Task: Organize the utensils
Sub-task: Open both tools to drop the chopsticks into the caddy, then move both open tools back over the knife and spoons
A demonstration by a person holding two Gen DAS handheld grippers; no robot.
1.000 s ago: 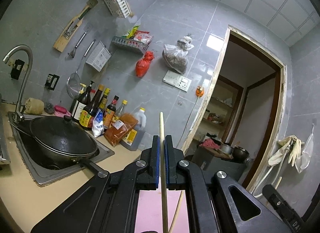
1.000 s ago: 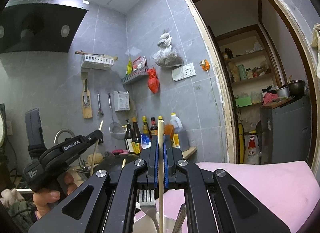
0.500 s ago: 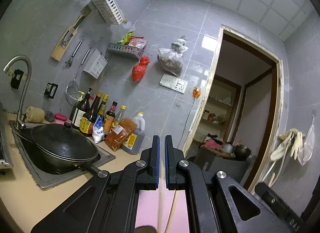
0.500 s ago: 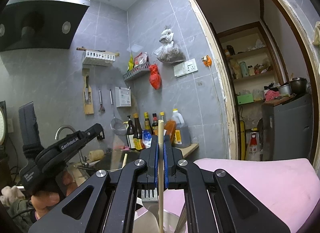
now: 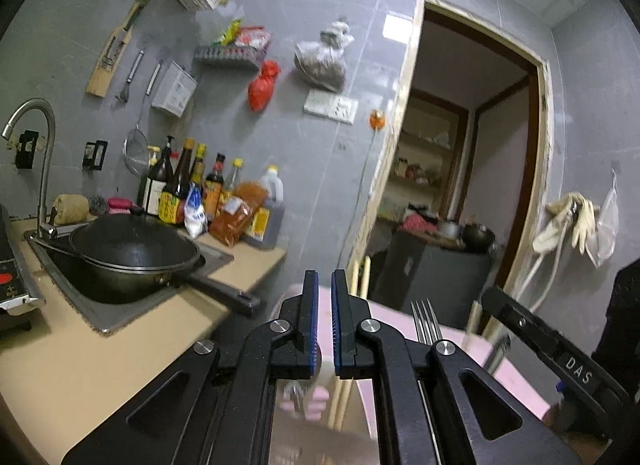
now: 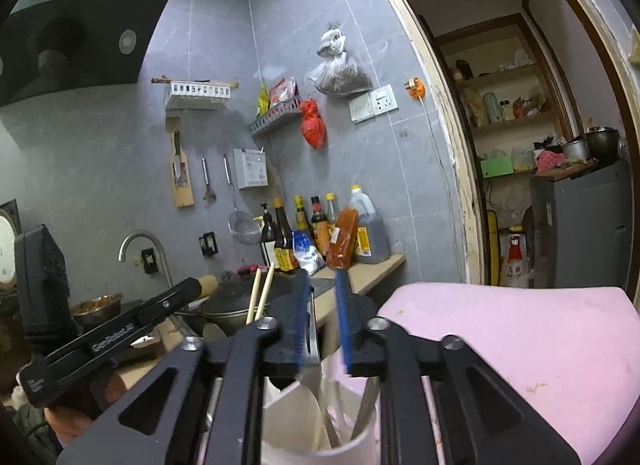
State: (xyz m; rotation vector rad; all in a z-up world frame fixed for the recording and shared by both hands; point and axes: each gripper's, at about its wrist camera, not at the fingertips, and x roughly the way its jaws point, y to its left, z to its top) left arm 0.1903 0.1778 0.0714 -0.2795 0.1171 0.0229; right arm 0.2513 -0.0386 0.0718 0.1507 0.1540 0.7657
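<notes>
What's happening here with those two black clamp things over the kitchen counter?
A person holds a two-finger gripper in each hand, sorting cutlery into a white holder cup. Both the left gripper and the right gripper are open and hold nothing. Two chopsticks, a fork and other utensils stand in the cup, which sits by a pink surface.

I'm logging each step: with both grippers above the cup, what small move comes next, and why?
Probably lift the right gripper clear. Its jaws stand open and empty above the white cup, which already holds utensils; the left gripper also grips nothing.
</notes>
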